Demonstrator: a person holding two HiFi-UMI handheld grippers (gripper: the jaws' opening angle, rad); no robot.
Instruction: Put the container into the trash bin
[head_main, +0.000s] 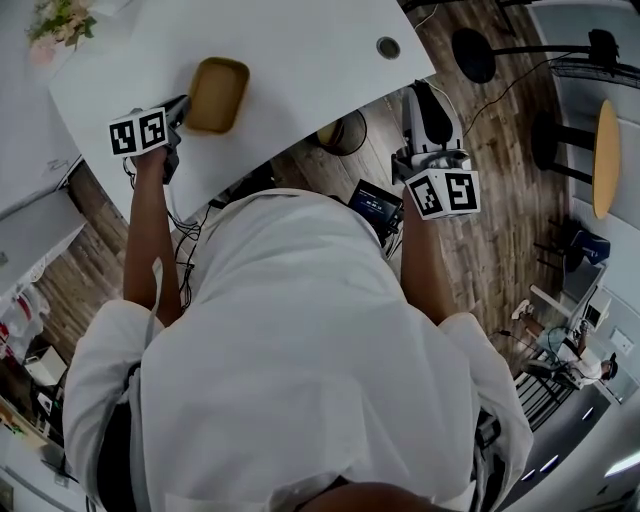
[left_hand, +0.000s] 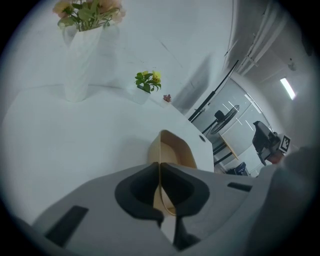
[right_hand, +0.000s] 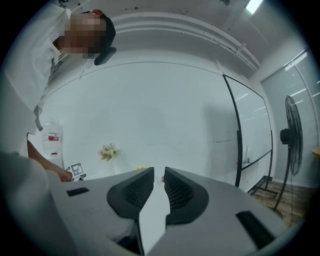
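Note:
A shallow tan container (head_main: 218, 95) rests on the white table (head_main: 300, 60) near its front edge. My left gripper (head_main: 180, 110) reaches it from the left and is shut on its near wall. In the left gripper view the thin tan wall of the container (left_hand: 175, 150) runs between the two dark pads of that gripper (left_hand: 159, 170), which press on it. My right gripper (head_main: 430, 100) hangs past the table's right edge, above the wooden floor. Seen from its own camera, the right gripper (right_hand: 158, 175) has a narrow gap between its jaws and nothing in it.
A white vase of flowers (left_hand: 82, 60) and a small yellow plant (left_hand: 147, 82) stand at the back of the table. A round dark-rimmed object (head_main: 345, 130) sits on the floor under the table's edge. A black stool (head_main: 472, 55) and a standing fan (right_hand: 291, 135) are off to the right.

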